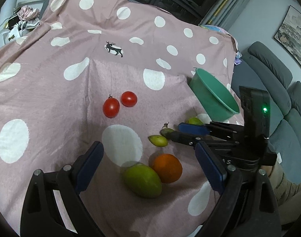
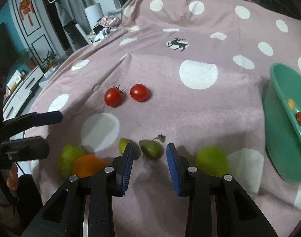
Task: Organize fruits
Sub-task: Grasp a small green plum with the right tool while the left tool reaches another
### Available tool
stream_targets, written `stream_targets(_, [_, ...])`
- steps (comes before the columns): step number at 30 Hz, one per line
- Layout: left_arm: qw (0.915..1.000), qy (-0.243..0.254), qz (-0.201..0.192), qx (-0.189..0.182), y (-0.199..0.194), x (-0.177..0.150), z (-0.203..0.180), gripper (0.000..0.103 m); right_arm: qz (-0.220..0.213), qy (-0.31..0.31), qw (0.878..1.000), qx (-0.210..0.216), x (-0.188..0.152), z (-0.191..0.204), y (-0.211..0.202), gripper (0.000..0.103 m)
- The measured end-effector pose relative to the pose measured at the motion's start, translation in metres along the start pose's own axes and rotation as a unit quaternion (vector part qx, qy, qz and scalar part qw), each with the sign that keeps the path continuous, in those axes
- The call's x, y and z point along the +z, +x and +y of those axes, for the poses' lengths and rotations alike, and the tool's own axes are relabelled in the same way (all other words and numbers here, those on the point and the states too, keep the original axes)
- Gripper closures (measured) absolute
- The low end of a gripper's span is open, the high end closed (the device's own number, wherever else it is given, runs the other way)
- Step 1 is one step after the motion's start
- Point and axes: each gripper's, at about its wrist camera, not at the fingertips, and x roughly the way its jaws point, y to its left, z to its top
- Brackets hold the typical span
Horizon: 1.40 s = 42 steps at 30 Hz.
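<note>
My right gripper point(image 2: 150, 147) stands open over the pink blanket. A small dark green fruit with a stem point(image 2: 151, 149) lies between its fingertips, and the pads do not touch it. A small pale green fruit point(image 2: 123, 145) lies just to its left and a round green fruit point(image 2: 211, 164) to its right. My left gripper point(image 1: 148, 146) is wide open above a green mango point(image 1: 142, 179) and an orange point(image 1: 167, 167), touching neither. Two red tomatoes point(image 1: 110, 107) point(image 1: 129, 98) sit side by side farther out. The green bowl point(image 2: 276, 118) at the right is tilted and holds two small fruits.
The pink blanket point(image 1: 51, 98) with white dots covers the whole surface and rises at the back. A grey sofa point(image 1: 278, 98) stands past its right edge. Cloth clutter point(image 1: 25, 17) lies at the far left corner. A person's hand point(image 2: 12, 177) holds the left gripper.
</note>
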Motion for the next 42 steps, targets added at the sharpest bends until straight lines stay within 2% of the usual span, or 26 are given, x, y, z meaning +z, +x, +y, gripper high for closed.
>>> stream_targets(2, [1.0, 0.0, 0.001, -0.001, 0.001, 0.002, 0.002, 0.009, 0.008, -0.002, 1.0, -0.004, 0.002, 0.0, 0.006, 0.069])
stream_targets(7, [1.0, 0.003, 0.004, -0.004, 0.004, 0.003, 0.001, 0.009, 0.021, -0.013, 1.0, -0.011, 0.0, 0.005, 0.017, 0.081])
stream_targets(11, [0.9999, 0.011, 0.01, 0.001, 0.008, 0.002, -0.003, 0.009, 0.012, -0.008, 1.0, -0.016, -0.001, 0.002, 0.015, 0.081])
stream_targets(15, [0.9993, 0.03, 0.02, 0.012, 0.013, 0.004, -0.01, 0.01, -0.029, 0.017, 0.999, 0.005, -0.004, -0.004, -0.015, 0.081])
stream_targets(20, [0.9975, 0.056, 0.036, 0.025, 0.025, 0.009, -0.023, 0.01, -0.076, 0.036, 0.996, 0.004, -0.017, -0.015, -0.062, 0.081])
stream_targets(23, [0.994, 0.083, 0.059, 0.041, 0.037, 0.012, -0.036, 0.011, -0.092, 0.051, 0.994, 0.009, -0.03, -0.023, -0.082, 0.081])
stream_targets(25, [0.989, 0.1, 0.088, 0.064, 0.051, 0.013, -0.043, 0.013, -0.097, 0.054, 0.994, 0.012, -0.036, -0.023, -0.088, 0.081])
stream_targets(29, [0.9807, 0.126, 0.127, 0.078, 0.07, 0.014, -0.05, 0.031, -0.105, 0.058, 0.993, 0.021, -0.039, -0.024, -0.091, 0.081])
stream_targets(33, [0.9751, 0.13, 0.158, 0.086, 0.09, 0.017, -0.049, 0.047, -0.113, 0.065, 0.991, 0.03, -0.042, -0.029, -0.092, 0.081])
stream_targets(40, [0.9708, 0.139, 0.172, 0.094, 0.103, 0.022, -0.049, 0.059, -0.122, 0.08, 0.988, 0.043, -0.046, -0.042, -0.09, 0.081])
stream_targets(42, [0.9691, 0.141, 0.178, 0.096, 0.106, 0.02, -0.049, 0.067, -0.12, 0.083, 0.988, 0.045, -0.046, -0.044, -0.087, 0.081])
